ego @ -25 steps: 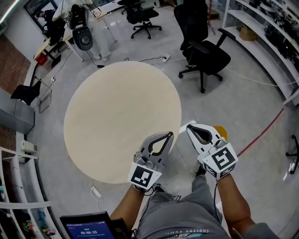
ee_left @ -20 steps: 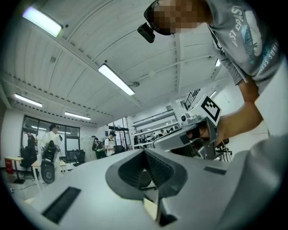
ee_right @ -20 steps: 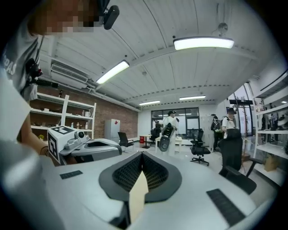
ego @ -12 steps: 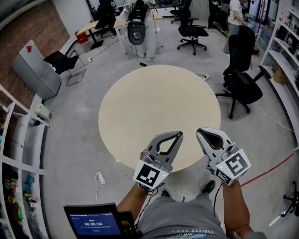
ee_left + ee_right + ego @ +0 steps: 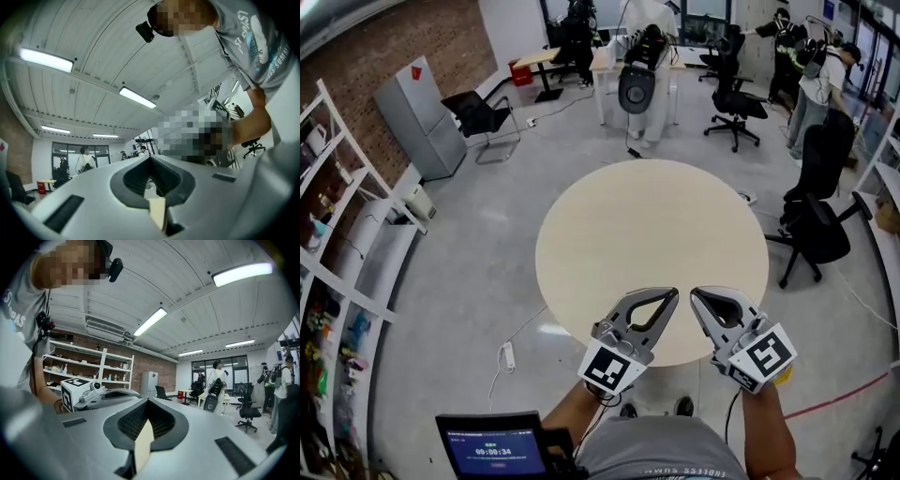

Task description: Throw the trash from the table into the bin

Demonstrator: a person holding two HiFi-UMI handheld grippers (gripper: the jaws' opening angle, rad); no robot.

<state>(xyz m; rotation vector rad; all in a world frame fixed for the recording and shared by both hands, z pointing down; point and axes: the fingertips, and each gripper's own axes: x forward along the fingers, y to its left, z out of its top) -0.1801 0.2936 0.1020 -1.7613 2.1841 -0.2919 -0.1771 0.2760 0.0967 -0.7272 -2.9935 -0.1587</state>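
Left tongs point(image 5: 672, 294) and right tongs point(image 5: 697, 294) are both pinched shut, gripping nothing, over the near edge of the round surface point(image 5: 647, 234). A yellow thing point(image 5: 785, 377) peeks from under the right tongs' cube, mostly hidden. Only the head view shows the surface — both gripper views face the ceiling.

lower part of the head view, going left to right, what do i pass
shelving → tablet screen → left gripper → right gripper
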